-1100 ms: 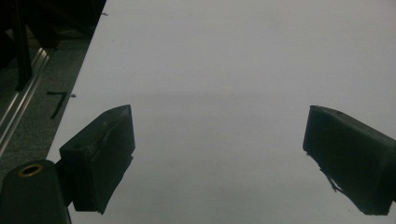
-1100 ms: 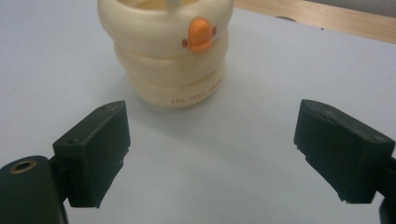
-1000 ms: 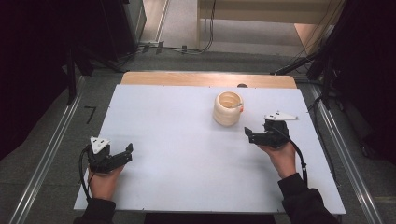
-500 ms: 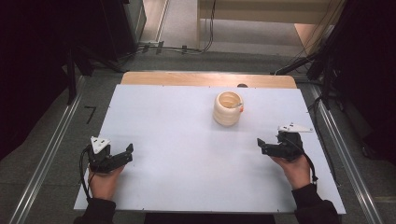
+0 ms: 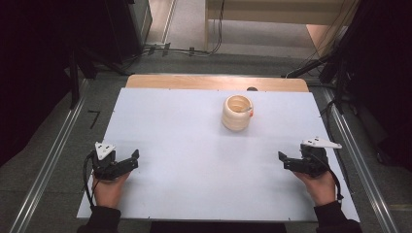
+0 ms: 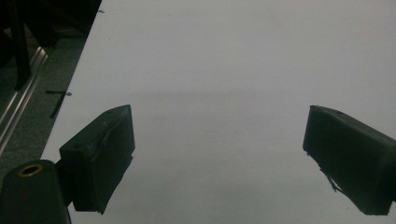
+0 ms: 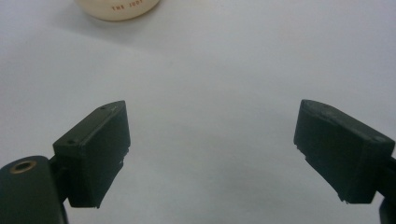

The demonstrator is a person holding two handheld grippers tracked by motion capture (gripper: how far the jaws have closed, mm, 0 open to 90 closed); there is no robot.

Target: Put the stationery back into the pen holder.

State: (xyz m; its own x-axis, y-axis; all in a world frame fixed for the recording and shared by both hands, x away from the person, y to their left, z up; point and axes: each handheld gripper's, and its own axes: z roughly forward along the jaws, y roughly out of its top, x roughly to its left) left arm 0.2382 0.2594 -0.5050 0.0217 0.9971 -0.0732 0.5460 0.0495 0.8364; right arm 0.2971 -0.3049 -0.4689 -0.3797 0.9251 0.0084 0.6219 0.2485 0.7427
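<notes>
A white table (image 5: 194, 145) fills the middle of the high view, with a strip of bare wood (image 5: 214, 82) along its far edge. Grey carpet floor (image 5: 63, 141) surrounds it. Metal rails (image 5: 43, 174) run down both sides, and black cables (image 5: 180, 48) trail across the floor beyond.

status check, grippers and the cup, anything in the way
Left gripper open, empty, low at near left of table. Right gripper open, empty, near right. Cup upright at far middle, untouched, small thing on its rim. Nothing between grippers and cup.
</notes>
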